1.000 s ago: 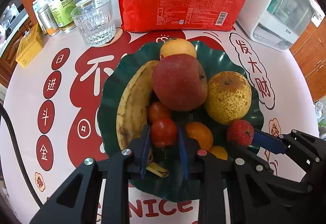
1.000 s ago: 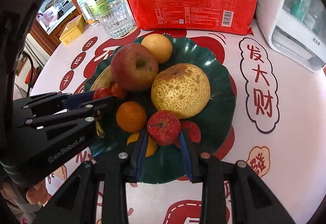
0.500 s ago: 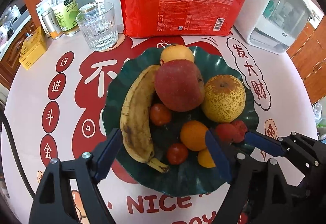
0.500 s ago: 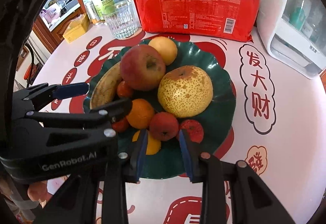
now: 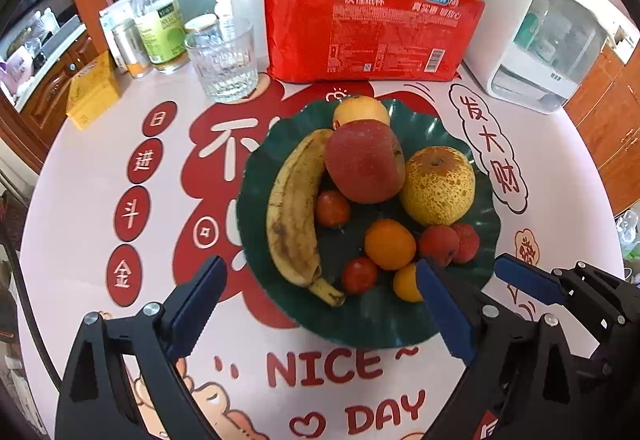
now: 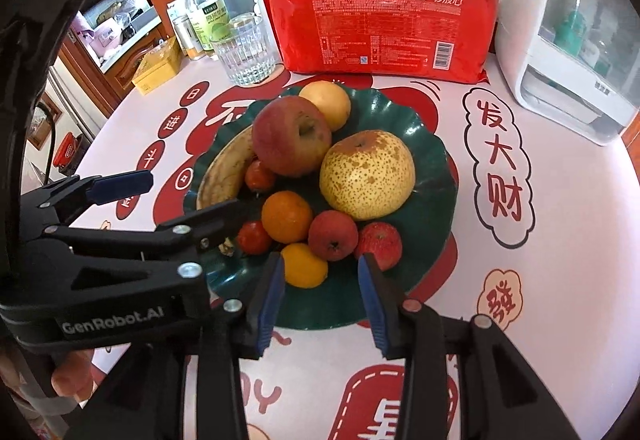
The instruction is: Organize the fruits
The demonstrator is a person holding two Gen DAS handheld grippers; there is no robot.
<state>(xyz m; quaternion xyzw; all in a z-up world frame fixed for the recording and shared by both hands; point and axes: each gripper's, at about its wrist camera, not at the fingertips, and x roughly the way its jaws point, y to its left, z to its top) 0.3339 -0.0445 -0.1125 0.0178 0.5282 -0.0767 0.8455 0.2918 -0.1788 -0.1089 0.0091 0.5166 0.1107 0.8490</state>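
Blue-padded left gripper (image 5: 320, 304) at the bottom of the left wrist frame, jaws spread wide, nothing between them, hovering over the near rim of the plate
Right gripper (image 6: 320, 284) low centre in the right wrist frame, jaws parted and released, tips over the plate's near edge just short of a small yellow-orange fruit (image 6: 305, 265) and two red bumpy fruits (image 6: 333, 234)
Dark green scalloped plate (image 5: 360, 324) mid-frame on the printed red and pink tablecloth (image 5: 100, 200), holding all the fruit
Near edge of the plate: cherry tomato (image 5: 359, 274), round orange (image 5: 390, 244), the red bumpy pair at lower right
Left side of the plate: spotted banana (image 5: 294, 212) lying lengthwise, second cherry tomato (image 5: 332, 209) just beside it
Centre: big red apple (image 5: 364, 161) touching the banana; speckled yellow pear (image 5: 438, 185) to its right
Far rim: yellow round fruit (image 5: 361, 111) behind the apple
Beyond the plate, upper centre: red bag of paper cups (image 5: 372, 32); ribbed glass tumbler (image 5: 222, 60) to its left; bottle (image 5: 158, 24) and yellow box (image 5: 93, 90) in the upper left; white appliance (image 5: 536, 40) in the upper right
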